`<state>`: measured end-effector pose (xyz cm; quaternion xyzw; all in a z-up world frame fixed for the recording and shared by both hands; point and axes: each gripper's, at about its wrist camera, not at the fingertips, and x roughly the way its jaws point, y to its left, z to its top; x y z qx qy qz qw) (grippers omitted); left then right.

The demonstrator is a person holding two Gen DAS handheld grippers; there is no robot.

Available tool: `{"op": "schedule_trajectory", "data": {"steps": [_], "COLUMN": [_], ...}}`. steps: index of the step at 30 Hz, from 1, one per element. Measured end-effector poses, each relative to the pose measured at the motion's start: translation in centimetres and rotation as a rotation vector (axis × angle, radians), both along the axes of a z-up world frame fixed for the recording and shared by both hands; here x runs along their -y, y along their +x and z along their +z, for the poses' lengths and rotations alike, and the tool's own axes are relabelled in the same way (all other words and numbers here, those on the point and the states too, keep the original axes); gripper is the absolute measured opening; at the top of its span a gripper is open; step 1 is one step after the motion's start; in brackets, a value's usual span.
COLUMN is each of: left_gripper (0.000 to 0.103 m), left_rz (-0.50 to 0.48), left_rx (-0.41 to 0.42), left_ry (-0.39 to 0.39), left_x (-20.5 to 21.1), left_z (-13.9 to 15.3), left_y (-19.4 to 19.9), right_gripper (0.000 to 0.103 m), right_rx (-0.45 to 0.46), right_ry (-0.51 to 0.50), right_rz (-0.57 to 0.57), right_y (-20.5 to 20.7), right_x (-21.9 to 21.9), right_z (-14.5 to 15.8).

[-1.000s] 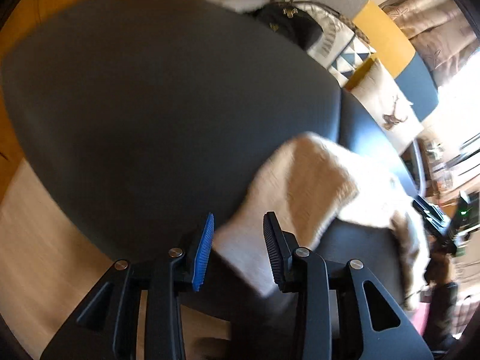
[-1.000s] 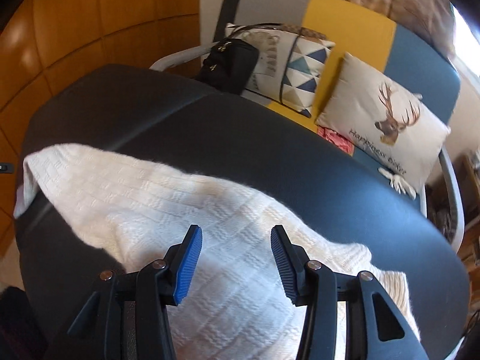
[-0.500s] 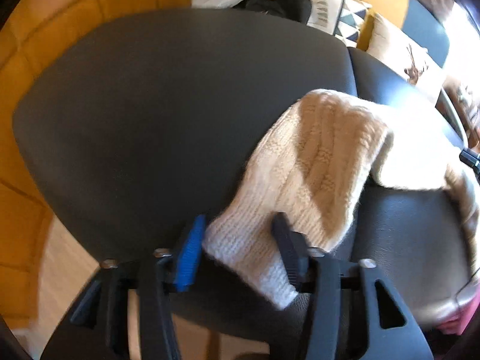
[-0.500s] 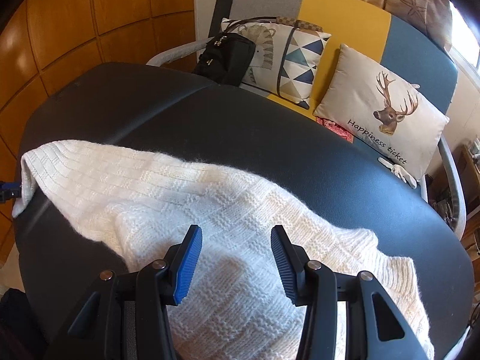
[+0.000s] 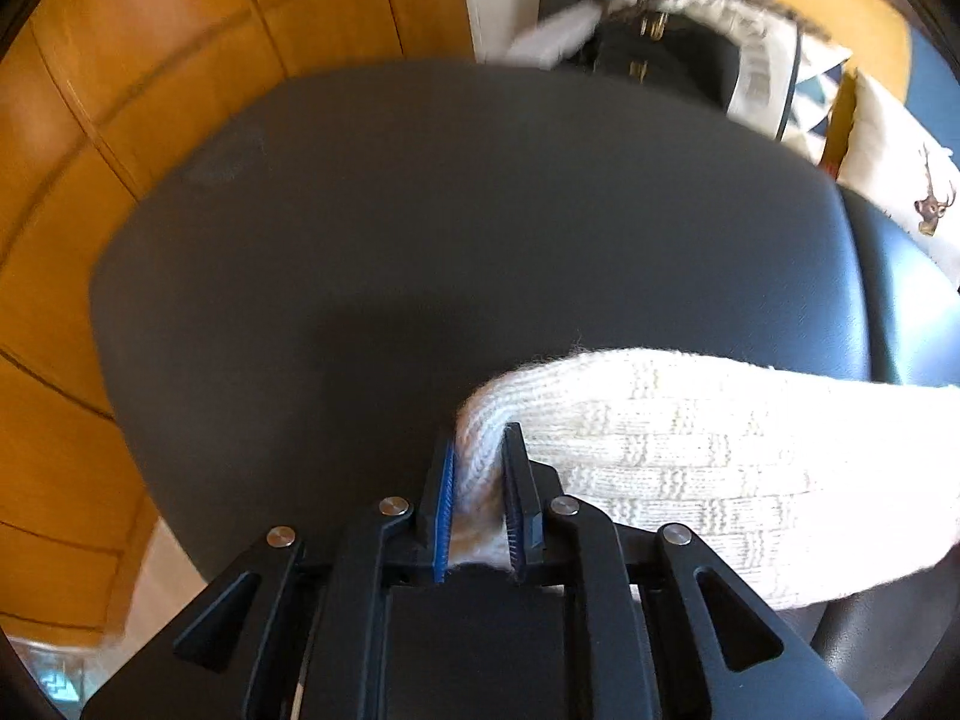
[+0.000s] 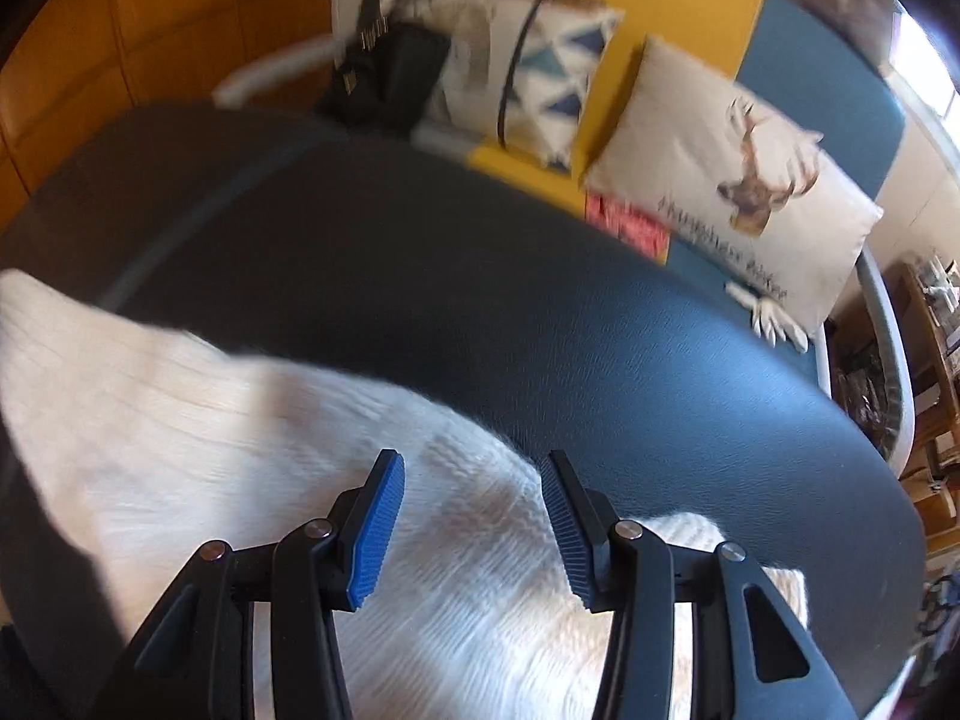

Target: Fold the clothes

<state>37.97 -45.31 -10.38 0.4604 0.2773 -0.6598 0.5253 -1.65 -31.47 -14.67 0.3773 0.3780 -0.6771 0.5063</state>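
A cream knitted sweater (image 5: 690, 462) lies on a dark padded table (image 5: 450, 228). My left gripper (image 5: 480, 450) is shut on the sweater's left end, with the knit pinched between its blue pads. In the right wrist view the sweater (image 6: 210, 420) spreads from the left edge down under my right gripper (image 6: 474, 474). That gripper is open and hovers just above the cloth, near the sweater's far edge, with nothing between its fingers.
Beyond the dark table (image 6: 540, 300) stands a sofa with a deer cushion (image 6: 738, 192), a triangle-pattern cushion (image 6: 552, 78) and a black bag (image 6: 390, 78). Orange wood panelling (image 5: 90, 180) runs along the left. Shelves (image 6: 924, 360) stand at the far right.
My left gripper has moved onto the sweater's end and shut on it. My right gripper has stayed open and shifted a little over the cloth, with the sweater's left end lifting.
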Motion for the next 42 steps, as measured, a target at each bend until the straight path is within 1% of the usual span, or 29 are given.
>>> {"op": "schedule_trajectory", "data": {"steps": [2, 4, 5, 7, 9, 12, 14, 16, 17, 19, 21, 23, 25, 27, 30, 32, 35, 37, 38, 39, 42], "left_gripper": [0.02, 0.024, 0.025, 0.025, 0.025, 0.025, 0.025, 0.025, 0.025, 0.025, 0.025, 0.025, 0.025, 0.025, 0.025, 0.025, 0.025, 0.025, 0.025, 0.025, 0.025], "left_rz": [-0.002, 0.001, 0.021, 0.032, 0.039, 0.028, 0.001, -0.076, -0.127, -0.248, -0.353, -0.466, -0.569, -0.653, -0.742, -0.786, -0.804, -0.794, -0.79, -0.787, -0.783], "left_rx": [0.035, 0.039, 0.037, 0.032, 0.034, -0.028, -0.108, -0.222, -0.265, -0.305, -0.311, -0.311, -0.325, -0.321, -0.284, -0.247, -0.224, -0.216, -0.219, -0.219, -0.2], "left_ry": [0.016, 0.014, 0.016, 0.003, -0.038, -0.102, -0.131, -0.113, -0.097, -0.076, -0.058, -0.037, -0.014, 0.006, 0.01, 0.003, 0.0, 0.013, 0.024, 0.03, 0.043], "left_x": [-0.2, -0.7, -1.1, -1.8, -3.0, -5.5, -7.6, -9.4, -10.6, -12.9, -13.7, -14.9, -16.5, -17.4, -19.0, -20.2, -17.1, -17.7, -17.6, -17.5, -17.1], "left_z": [-0.5, -0.3, 0.0, 0.7, 2.0, 4.5, 6.0, 6.9, 7.1, 7.2, 6.9, 6.6, 6.6, 7.0, 5.8, 5.1, 3.4, 3.3, 3.1, 2.8, 1.8], "left_y": [-0.1, -0.1, 0.2, 0.6, 0.8, 0.7, -0.3, -1.8, -3.4, -7.3, -12.5, -18.1, -23.2, -26.5, -32.7, -36.5, -39.7, -39.3, -39.8, -40.0, -41.6], "right_gripper": [0.047, 0.047, 0.047, 0.045, 0.045, 0.046, 0.046, 0.048, 0.048, 0.048, 0.048, 0.048, 0.048, 0.048, 0.048, 0.048, 0.048, 0.048, 0.048, 0.048, 0.048], "right_rx": [-0.009, -0.006, 0.006, 0.026, 0.098, 0.207, 0.235, 0.266, 0.282, 0.297, 0.268, 0.319, 0.358, 0.425, 0.451, 0.425, 0.395, 0.392, 0.391, 0.405, 0.404], "right_ry": [-0.013, -0.029, -0.04, -0.064, -0.153, -0.287, -0.334, -0.367, -0.375, -0.36, -0.324, -0.299, -0.284, -0.293, -0.286, -0.286, -0.311, -0.305, -0.302, -0.285, -0.218], "right_rz": [0.006, -0.006, -0.018, -0.053, -0.094, -0.154, -0.191, -0.235, -0.262, -0.318, -0.382, -0.443, -0.482, -0.484, -0.444, -0.42, -0.397, -0.344, -0.318, -0.287, -0.23], "right_y": [-0.2, -0.7, -1.2, -2.3, -4.4, -7.4, -9.1, -10.8, -11.7, -12.7, -12.8, -12.7, -12.1, -11.5, -9.6, -8.4, -8.3, -8.2, -8.1, -8.0, -8.1], "right_x": [0.7, 1.0, 1.0, 0.6, -2.9, -8.2, -13.7, -19.5, -22.4, -28.3, -33.5, -37.9, -40.9, -43.0, -44.1, -44.1, -43.6, -42.9, -42.6, -42.2, -41.1], "right_z": [-0.8, -0.8, -0.6, 0.1, 2.6, 6.3, 8.4, 10.0, 10.6, 10.9, 10.5, 8.9, 7.1, 5.2, 3.2, 2.5, 2.7, 3.0, 3.1, 2.9, 1.5]}}
